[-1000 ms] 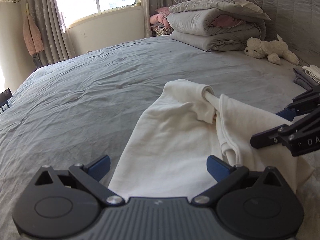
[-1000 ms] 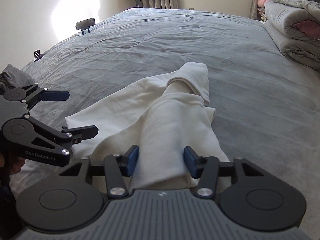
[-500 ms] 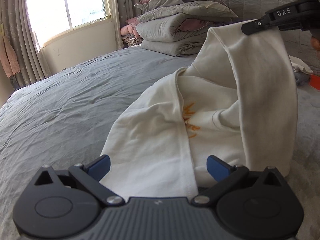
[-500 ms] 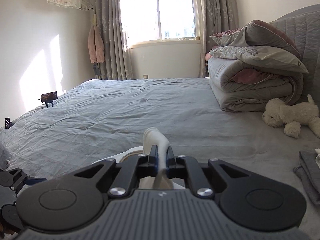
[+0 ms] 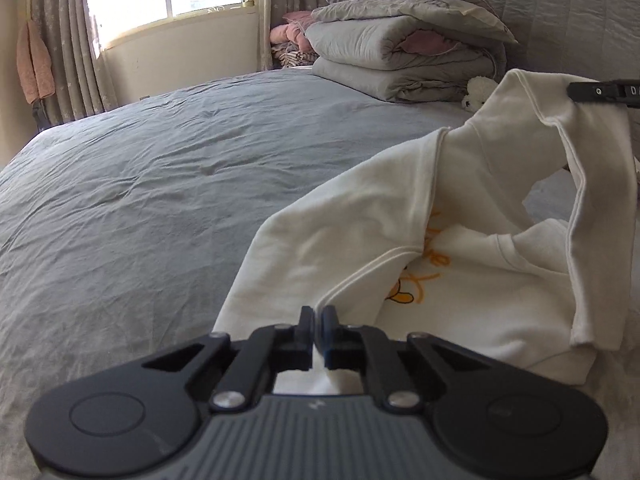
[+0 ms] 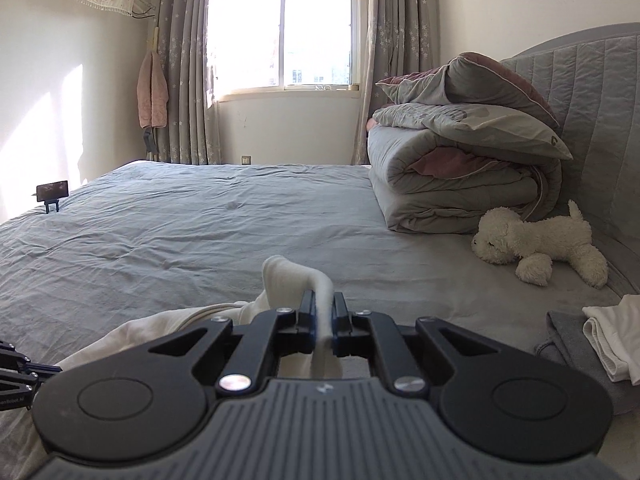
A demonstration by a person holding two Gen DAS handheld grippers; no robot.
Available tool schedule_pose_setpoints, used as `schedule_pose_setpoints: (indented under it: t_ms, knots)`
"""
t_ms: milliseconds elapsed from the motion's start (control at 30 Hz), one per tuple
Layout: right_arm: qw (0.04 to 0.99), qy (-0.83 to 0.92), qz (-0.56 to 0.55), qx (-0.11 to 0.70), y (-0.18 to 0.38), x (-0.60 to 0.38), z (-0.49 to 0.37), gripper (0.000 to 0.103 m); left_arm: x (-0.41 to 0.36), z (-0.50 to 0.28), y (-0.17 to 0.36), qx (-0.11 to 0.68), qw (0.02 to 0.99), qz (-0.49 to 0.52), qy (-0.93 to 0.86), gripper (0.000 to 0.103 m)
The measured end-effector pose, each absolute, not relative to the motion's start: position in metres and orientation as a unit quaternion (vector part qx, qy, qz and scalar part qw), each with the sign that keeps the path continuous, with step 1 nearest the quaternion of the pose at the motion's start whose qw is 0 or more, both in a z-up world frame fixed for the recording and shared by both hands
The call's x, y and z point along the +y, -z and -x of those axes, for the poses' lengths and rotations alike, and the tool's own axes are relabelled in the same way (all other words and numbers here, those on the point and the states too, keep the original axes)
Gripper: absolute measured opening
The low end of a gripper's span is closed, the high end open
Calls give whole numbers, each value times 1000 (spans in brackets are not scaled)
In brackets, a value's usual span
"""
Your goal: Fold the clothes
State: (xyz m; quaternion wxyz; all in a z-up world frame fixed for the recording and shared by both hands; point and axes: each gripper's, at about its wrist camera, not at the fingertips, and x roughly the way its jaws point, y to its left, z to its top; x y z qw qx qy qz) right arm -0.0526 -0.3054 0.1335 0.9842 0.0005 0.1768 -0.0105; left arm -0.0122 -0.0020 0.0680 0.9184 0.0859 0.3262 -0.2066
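Observation:
A white sweatshirt (image 5: pixel 400 220) with an orange print lies on the grey bed (image 5: pixel 160 184), and part of it is lifted. My left gripper (image 5: pixel 318 312) has its jaws closing on the garment's near edge, with the cloth pinched between the pads. My right gripper (image 6: pixel 323 300) is shut on a fold of the same white cloth (image 6: pixel 296 276) and holds it above the bed. In the left wrist view its black finger (image 5: pixel 600 92) shows at the far right, with the fabric draped down from it. In the right wrist view the left gripper (image 6: pixel 16 376) peeks in at the lower left.
Folded grey duvets (image 6: pixel 460 184) and a white plush toy (image 6: pixel 540 248) sit by the headboard. A small pile of folded grey and white clothes (image 6: pixel 600 340) lies at the right. A phone on a stand (image 6: pixel 52 192) is at the bed's far left edge.
The left gripper's jaws went from wide open to closed on the sweatshirt's near edge. The right gripper closed on a fold and lifted it, so the garment now hangs from it.

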Motion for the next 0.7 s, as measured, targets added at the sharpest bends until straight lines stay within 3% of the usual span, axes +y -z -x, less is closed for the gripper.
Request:
schedule_pose_setpoints:
  t_ms: [233, 400, 433, 467, 533, 700]
  knots:
    - [977, -26, 24, 210, -126, -283, 49, 9, 23, 15, -97, 285, 944, -60, 155, 3]
    - [970, -19, 37, 238, -117, -278, 43, 19, 67, 13, -130, 227, 972, -52, 32, 3]
    - [969, -19, 33, 242, -115, -279, 42, 30, 79, 10, -132, 226, 973, -45, 3, 3]
    - [968, -18, 30, 247, -114, -280, 42, 56, 92, 7, -133, 224, 974, -38, -25, 3]
    - [968, -14, 31, 248, -112, -279, 44, 82, 116, 2, -132, 232, 971, -13, -62, 3]
    - [961, -37, 35, 271, -105, -270, 46, 87, 155, -5, -122, 264, 956, 34, -120, 0]
